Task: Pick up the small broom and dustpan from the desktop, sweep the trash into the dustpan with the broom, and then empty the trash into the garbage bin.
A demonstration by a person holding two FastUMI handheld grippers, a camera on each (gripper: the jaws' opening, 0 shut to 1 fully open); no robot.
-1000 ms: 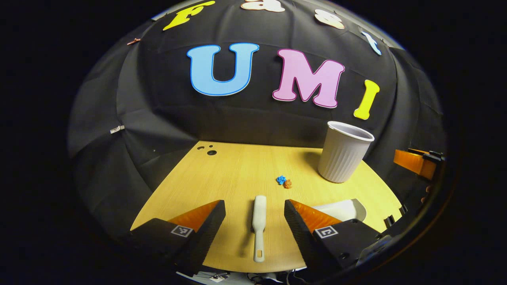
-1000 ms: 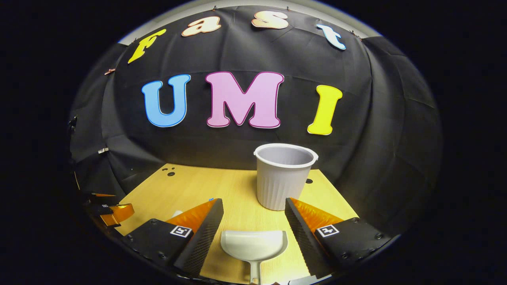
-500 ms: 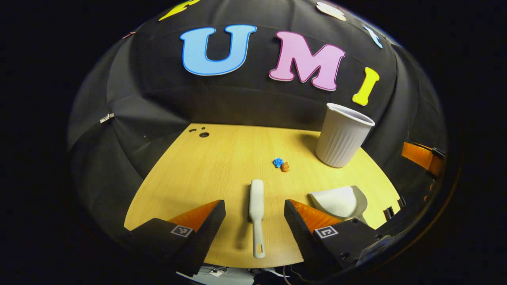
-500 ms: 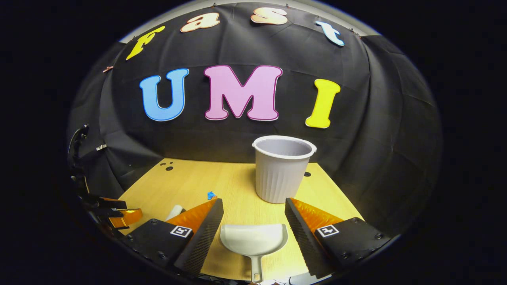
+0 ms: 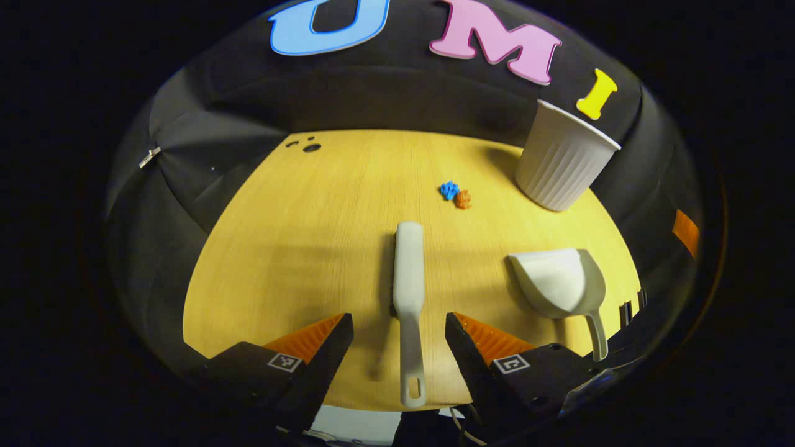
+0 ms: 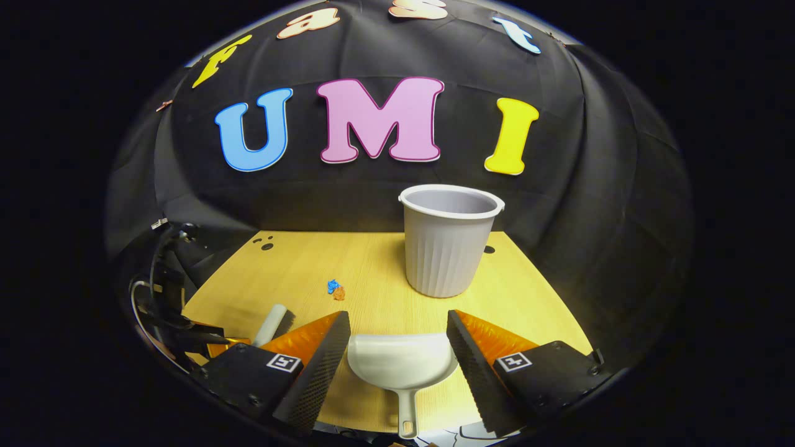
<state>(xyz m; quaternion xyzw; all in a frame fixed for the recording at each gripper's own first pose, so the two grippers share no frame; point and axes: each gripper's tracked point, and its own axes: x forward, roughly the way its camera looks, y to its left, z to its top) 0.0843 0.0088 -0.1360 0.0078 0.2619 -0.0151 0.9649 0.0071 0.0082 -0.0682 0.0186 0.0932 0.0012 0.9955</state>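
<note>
Left gripper view: the desktop [image 5: 323,248] is looked down on steeply from above its near edge — the broom [image 5: 408,279] is seen close, between the left gripper [image 5: 399,328] fingers.
Right gripper view: the scene is faced more levelly toward the back wall, from low at the near edge — the dustpan [image 6: 400,366] is seen close, between the right gripper [image 6: 398,326] fingers.
Shared: the desktop, broom, dustpan, garbage bin [image 6: 448,245] and trash [image 6: 336,289] are seen in both views.

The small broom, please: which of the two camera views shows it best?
The left gripper view: the small broom lies there full length, head to handle loop, on the desktop. The right gripper view shows just its head end beside that hand-held gripper's finger.
</note>
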